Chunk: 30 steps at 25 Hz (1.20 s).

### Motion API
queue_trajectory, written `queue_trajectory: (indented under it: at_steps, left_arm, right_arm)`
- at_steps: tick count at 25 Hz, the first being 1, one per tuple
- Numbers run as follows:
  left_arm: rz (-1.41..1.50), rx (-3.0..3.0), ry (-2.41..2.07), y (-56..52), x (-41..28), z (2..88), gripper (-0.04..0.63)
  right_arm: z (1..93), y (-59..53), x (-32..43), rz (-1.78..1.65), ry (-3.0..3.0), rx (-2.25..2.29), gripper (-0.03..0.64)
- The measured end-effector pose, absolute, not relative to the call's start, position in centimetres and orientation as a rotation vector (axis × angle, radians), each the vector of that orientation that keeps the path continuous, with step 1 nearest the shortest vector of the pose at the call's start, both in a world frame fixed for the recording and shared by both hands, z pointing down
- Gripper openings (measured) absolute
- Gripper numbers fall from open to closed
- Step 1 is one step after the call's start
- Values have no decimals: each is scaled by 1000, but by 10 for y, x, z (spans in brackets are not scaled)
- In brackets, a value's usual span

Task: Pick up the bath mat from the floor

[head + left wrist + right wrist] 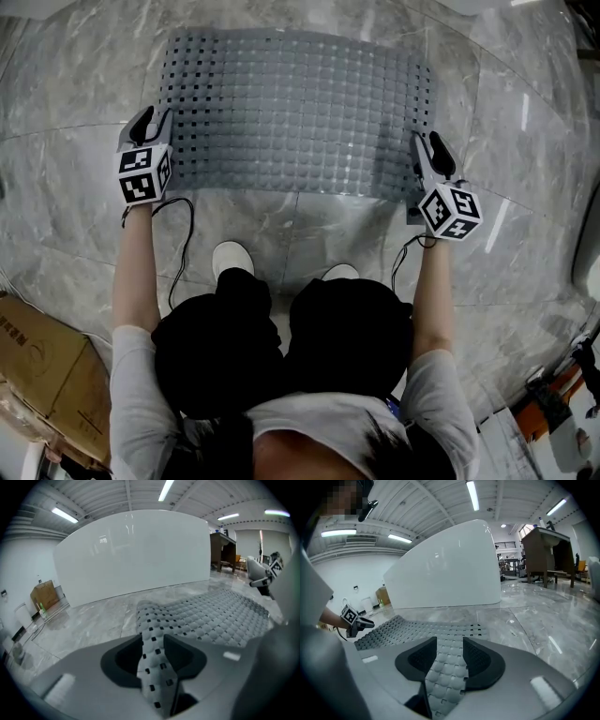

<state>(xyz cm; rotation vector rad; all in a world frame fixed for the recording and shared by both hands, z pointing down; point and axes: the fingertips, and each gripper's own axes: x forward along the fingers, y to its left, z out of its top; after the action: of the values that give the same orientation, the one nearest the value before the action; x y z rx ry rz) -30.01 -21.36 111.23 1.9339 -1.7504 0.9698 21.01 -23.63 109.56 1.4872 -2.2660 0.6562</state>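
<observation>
Bath mat (295, 112) lies flat on the floor (309, 225), upper middle of frame. Left gripper (153, 124) and right gripper (430, 155) straddle its lower corners, fingers half open, with the mat's edge loose between them.

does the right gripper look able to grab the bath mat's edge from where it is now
Probably yes. The near right edge of the bath mat already runs between the two sides of the right gripper, whose jaws stand apart without pinching it. Nothing else lies between them, so closing should catch it.
</observation>
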Motion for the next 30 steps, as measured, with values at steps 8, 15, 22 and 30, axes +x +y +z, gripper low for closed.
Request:
queue_trajectory:
  at_steps: [8,15,22,30]
  left_arm:
    - [1022,1859,-1723,-215,-319,1138,152]
    - [1008,1864,-1674,-217,-319,1149,150]
    - [973,1867,-1635,-212,-318,1160,147]
    - [982,1852,-1616,-220,-318,1164,164]
  right_arm:
    - [1120,-239,225,704,-2179,1538,196]
    - [1147,-240,232,738,-2102,1531,222]
    - [1177,-238,250,756,-2006,1546,265]
    - [1189,-242,247,797,-1942,1534,296]
